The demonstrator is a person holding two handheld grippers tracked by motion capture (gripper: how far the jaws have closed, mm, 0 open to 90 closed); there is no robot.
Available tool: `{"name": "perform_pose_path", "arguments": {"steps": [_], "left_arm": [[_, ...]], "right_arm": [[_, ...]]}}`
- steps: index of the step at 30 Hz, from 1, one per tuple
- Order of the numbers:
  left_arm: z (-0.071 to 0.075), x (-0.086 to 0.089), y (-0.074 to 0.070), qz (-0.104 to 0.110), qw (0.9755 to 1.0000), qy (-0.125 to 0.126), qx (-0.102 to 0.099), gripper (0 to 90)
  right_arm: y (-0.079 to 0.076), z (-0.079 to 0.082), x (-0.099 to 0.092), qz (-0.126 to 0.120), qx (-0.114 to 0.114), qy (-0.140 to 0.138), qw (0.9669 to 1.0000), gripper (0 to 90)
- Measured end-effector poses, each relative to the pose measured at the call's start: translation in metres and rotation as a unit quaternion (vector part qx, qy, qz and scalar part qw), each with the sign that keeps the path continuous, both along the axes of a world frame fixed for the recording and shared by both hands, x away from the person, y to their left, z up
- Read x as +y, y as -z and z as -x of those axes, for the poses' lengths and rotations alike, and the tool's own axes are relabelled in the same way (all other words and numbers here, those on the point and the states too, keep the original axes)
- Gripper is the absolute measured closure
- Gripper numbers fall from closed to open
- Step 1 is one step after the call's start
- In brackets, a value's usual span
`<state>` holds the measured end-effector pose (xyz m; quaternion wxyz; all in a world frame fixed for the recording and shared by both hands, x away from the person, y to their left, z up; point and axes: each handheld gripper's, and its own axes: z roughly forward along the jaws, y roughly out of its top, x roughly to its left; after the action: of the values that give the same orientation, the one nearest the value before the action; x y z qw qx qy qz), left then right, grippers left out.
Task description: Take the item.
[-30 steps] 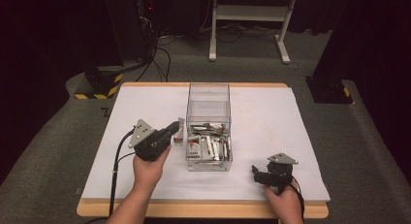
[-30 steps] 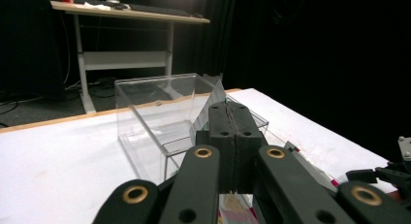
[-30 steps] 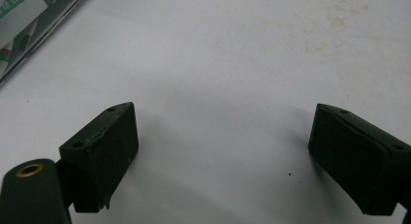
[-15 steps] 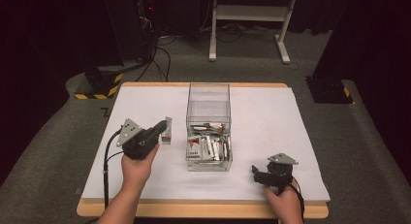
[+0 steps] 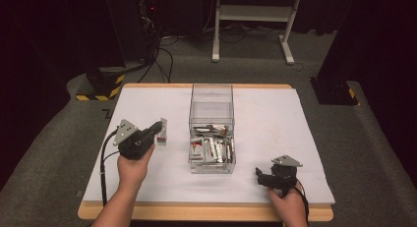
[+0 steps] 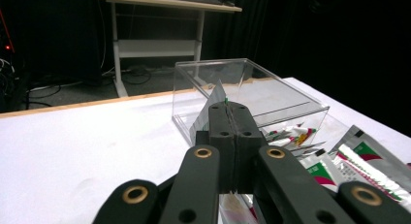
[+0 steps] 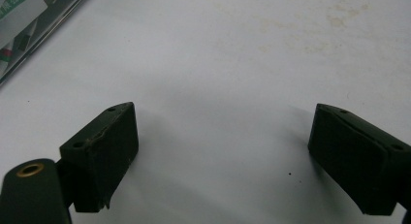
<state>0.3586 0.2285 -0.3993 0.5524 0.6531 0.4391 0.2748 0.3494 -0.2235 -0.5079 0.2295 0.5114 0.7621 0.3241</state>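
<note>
White desk (image 5: 147, 187) carries the clear box (image 5: 211, 109); left of it my left claw (image 5: 160, 130) pinches a sachet (image 5: 162, 132) upright, right claw (image 5: 257, 174) gaping, idle.

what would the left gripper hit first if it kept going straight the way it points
Probably the clear box: the left gripper, shut on a packet, points at its near wall, though depth is hard to judge.

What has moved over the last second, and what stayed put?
The left gripper, shut on a sachet, drew away from the clear box toward the table's left. The right gripper, open, and the box stayed as they were.
</note>
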Motion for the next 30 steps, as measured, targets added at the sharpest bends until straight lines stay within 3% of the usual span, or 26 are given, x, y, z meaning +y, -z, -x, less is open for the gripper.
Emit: {"name": "perform_pose_path", "arguments": {"steps": [20,30], "left_arm": [[-0.035,-0.008,0.027,-0.021,0.999,-0.014,0.036,89.6],[-0.052,-0.01,0.043,-0.011,0.9973,-0.018,0.071,89.6]], "right_arm": [[0.0,0.0,0.0,-0.001,0.001,-0.001,1.0,10.7],[0.0,0.0,0.0,-0.001,0.001,0.0,1.0,10.7]]}}
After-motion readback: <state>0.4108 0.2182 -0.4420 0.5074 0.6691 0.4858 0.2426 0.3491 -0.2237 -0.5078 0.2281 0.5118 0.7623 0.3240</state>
